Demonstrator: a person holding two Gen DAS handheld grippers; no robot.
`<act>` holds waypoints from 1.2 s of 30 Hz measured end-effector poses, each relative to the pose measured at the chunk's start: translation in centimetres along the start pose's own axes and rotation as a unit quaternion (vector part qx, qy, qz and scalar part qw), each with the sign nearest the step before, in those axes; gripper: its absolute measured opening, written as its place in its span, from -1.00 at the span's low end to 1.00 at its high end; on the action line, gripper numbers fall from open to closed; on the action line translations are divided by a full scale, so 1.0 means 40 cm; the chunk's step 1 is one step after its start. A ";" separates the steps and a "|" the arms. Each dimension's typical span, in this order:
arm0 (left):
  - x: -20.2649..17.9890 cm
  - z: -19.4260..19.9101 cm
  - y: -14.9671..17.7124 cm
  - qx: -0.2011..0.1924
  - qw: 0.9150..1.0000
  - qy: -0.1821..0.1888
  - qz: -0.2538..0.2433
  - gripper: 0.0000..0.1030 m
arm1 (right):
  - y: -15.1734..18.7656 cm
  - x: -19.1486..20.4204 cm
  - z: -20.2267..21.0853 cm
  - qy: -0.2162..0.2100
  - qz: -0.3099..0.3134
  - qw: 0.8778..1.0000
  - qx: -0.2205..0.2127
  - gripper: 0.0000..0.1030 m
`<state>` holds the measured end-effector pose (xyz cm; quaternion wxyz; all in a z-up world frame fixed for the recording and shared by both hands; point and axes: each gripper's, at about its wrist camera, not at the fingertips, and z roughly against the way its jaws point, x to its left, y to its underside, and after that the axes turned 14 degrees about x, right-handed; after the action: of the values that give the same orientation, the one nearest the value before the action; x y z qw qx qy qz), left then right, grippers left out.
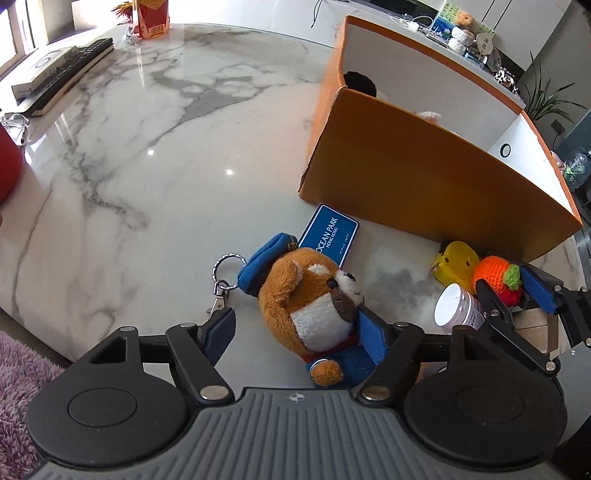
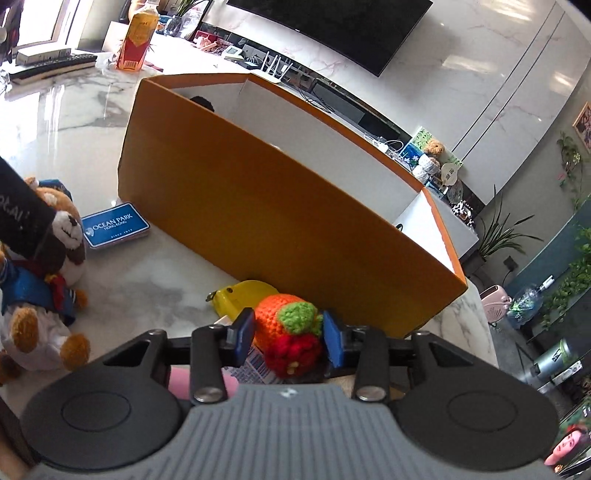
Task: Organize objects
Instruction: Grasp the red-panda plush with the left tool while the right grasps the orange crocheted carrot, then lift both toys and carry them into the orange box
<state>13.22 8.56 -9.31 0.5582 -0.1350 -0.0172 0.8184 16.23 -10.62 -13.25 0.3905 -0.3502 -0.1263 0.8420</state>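
A brown plush bear keychain (image 1: 314, 295) in a blue cap and outfit lies on the marble table (image 1: 147, 166), also seen at the left edge of the right wrist view as the bear (image 2: 62, 229). My left gripper (image 1: 295, 317) stands open around it; the right pad touches the plush, the left pad is clear of it. My right gripper (image 2: 288, 321) is shut on a crocheted orange-and-red fruit (image 2: 286, 332) just in front of the open orange box (image 2: 258, 206). The same right gripper (image 1: 513, 291) shows in the left wrist view, beside the box (image 1: 424, 192).
A blue Ocean Park tin (image 1: 328, 234) and a yellow toy (image 1: 456, 264) lie against the box wall, and a white-lidded pink jar (image 1: 452, 306) lies by the right gripper. A dark item (image 1: 360, 83) sits inside the box. A keyboard (image 1: 74, 70) and a red carton (image 1: 151, 18) stand far left.
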 end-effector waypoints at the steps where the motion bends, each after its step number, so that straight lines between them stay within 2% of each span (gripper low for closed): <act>1: 0.003 -0.001 -0.001 0.002 1.000 0.003 0.004 0.62 | -0.001 0.005 -0.002 0.006 0.003 1.000 -0.001 -0.17; 6: 0.009 -0.025 -0.008 0.026 0.999 0.023 0.023 0.60 | 0.004 0.008 0.001 0.012 0.003 1.000 -0.008 -0.26; 7: 0.012 -0.032 -0.006 0.031 0.999 0.030 0.028 0.58 | 0.006 0.004 0.004 0.010 -0.001 1.000 -0.011 -0.34; 8: 0.014 -0.035 -0.004 0.032 0.998 0.035 0.032 0.42 | 0.008 0.000 0.010 0.012 -0.005 1.000 -0.017 -0.45; 9: 0.014 -0.034 -0.002 0.031 0.998 0.043 0.032 0.33 | 0.009 -0.004 0.017 0.016 -0.008 1.000 -0.024 -0.74; 12: 0.006 -0.024 0.002 0.024 0.999 0.036 0.026 0.22 | 0.000 -0.027 0.023 -0.012 -0.032 0.999 -0.017 -0.88; 15: 0.005 -0.007 0.010 0.014 0.999 0.040 0.018 0.15 | -0.001 -0.038 0.025 -0.021 -0.047 0.999 -0.017 -0.90; 20: -0.007 0.036 0.025 -0.008 0.999 0.042 -0.007 0.10 | 0.001 -0.056 0.056 -0.033 -0.070 0.996 -0.041 -0.91; 25: -0.026 0.084 0.031 -0.027 0.998 0.048 -0.030 0.09 | 0.014 -0.098 0.088 -0.080 -0.112 0.989 -0.049 -0.91; 31: -0.071 0.141 0.021 -0.043 0.994 0.049 -0.088 0.09 | 0.012 -0.181 0.119 -0.163 -0.172 0.970 -0.050 -0.92; 36: -0.119 0.184 -0.011 -0.050 0.986 0.044 -0.154 0.08 | -0.001 -0.242 0.136 -0.213 -0.200 0.955 -0.055 -0.92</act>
<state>13.47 5.25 -1.17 0.6703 -0.1943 -0.0539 0.7142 16.86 -17.49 -4.55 0.4951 -0.1508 -0.3200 0.7936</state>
